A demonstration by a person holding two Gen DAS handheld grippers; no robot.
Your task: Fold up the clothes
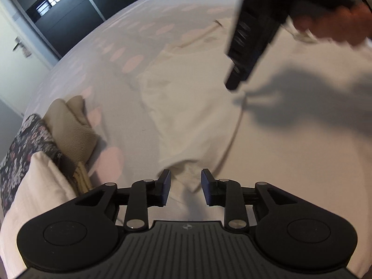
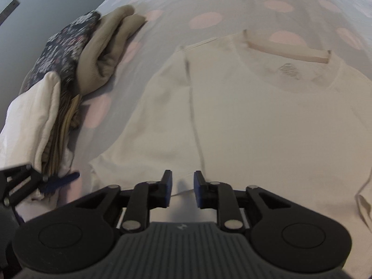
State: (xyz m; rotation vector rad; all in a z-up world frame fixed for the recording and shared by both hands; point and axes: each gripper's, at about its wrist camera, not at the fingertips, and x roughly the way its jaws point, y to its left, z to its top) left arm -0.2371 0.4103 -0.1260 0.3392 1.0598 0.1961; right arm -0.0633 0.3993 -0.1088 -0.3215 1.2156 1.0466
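**Cream T-shirt on spotted bedspread, both grippers released**

Left gripper (image 1: 185, 187): jaws parted to a moderate gap, nothing clamped. A folded corner of the cream T-shirt (image 1: 197, 121) lies under the gap; the pads stand clear of it on either side.

Right gripper (image 2: 183, 189): jaws parted a little narrower, nothing gripped. The shirt's lower hem edge lies beneath the gap; whether the pads brush the cloth cannot be told.

T-shirt (image 2: 255, 116): spread flat on the white bedspread with pink spots (image 2: 204, 21), collar toward 12 o'clock in the right wrist view, one side folded over along a seam running from 11 toward 6 o'clock.

Left wrist view only: the right gripper (image 1: 232, 84) seen from outside, at 1 o'clock, blurred, with a person's hand (image 1: 334, 25) on it and a shadow cast on the shirt at 3 o'clock; a dark wardrobe (image 1: 67, 16) and a door handle (image 1: 17, 44) at 10 o'clock.

Right wrist view only: the collar band and a faint printed mark (image 2: 288, 68) below it; the left gripper's finger (image 2: 60, 180) cut off at 8 o'clock.

Both views: a pile of clothes (image 2: 69, 69) at 9 to 10 o'clock, holding a floral dark piece, a khaki piece and a white piece; lower layers are hard to make out.
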